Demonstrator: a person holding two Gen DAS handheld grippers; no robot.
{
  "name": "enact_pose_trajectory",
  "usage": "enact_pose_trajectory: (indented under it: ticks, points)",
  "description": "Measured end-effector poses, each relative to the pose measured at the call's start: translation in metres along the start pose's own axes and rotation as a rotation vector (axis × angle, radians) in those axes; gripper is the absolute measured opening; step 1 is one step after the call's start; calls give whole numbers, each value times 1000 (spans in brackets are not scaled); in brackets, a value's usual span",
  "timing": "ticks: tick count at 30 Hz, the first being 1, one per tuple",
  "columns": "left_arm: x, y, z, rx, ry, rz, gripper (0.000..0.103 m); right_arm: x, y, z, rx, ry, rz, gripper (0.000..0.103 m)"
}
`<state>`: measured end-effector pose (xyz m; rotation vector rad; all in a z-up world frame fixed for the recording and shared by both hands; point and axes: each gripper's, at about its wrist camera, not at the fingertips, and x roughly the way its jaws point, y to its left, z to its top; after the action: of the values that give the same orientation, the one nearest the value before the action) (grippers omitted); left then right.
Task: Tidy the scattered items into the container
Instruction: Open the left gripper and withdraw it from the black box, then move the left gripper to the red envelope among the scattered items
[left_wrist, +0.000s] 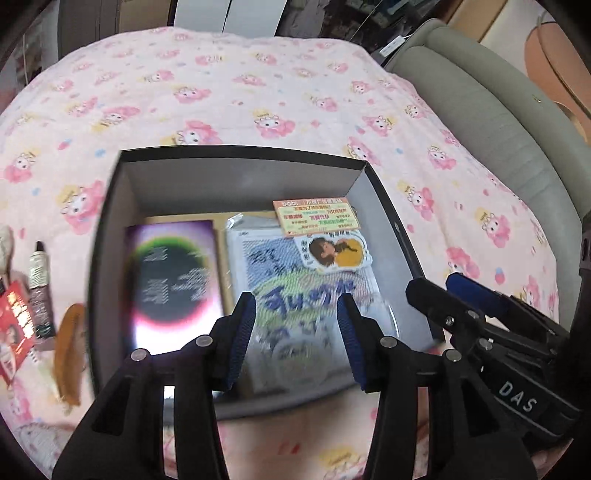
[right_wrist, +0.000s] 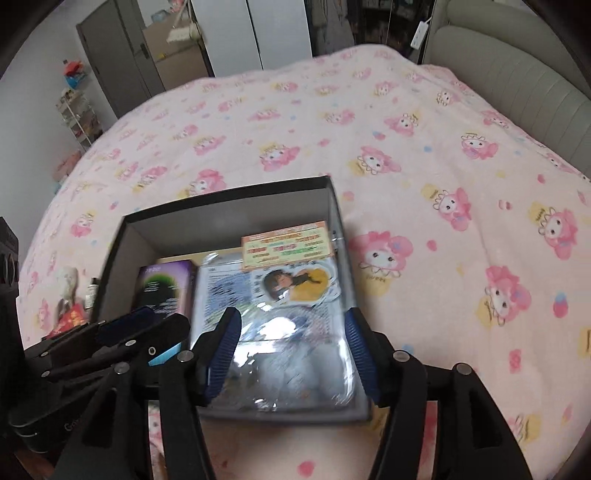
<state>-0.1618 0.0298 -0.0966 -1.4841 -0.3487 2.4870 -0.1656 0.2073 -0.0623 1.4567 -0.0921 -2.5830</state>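
Place: a bed (right_wrist: 369, 122) with a pink blanket printed with cartoon rabbits carried everything.
Container: a dark open box (left_wrist: 236, 157) stood on the blanket, near the front of both views.
Inside the box, left: a purple booklet (left_wrist: 173, 280) with a dark round design lay flat on the bottom.
Inside the box, right: a clear plastic sleeve (left_wrist: 295, 295) with blue writing lay flat beside the booklet, and an orange card (left_wrist: 317, 217) and a sticker of a figure (left_wrist: 334, 253) rested on its far end.
Left claw: the left claw (left_wrist: 297, 332) hung over the box with its blue pads apart, about half open, and nothing was held between them.
Right claw: the right claw (right_wrist: 291, 354) was above the plastic sleeve, also about half open, and its pads gripped nothing.
Still outside: to the left of the box, on the blanket, lay a small tube (left_wrist: 40, 291), a red packet (left_wrist: 16, 328) and an orange comb (left_wrist: 70, 354).
Blur: the near part of the sleeve was too blurred to read.
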Motion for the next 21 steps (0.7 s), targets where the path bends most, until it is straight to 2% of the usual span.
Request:
enact_pose_trajectory:
  ticks: [9,21]
  points:
    - [-85,25,-42,47,-58,-2,47,-47,46,-41,-1,-53,117,55]
    - [-137,79,-69,-5,-110,67,46,-71,121,-64,-124,-66,159,55]
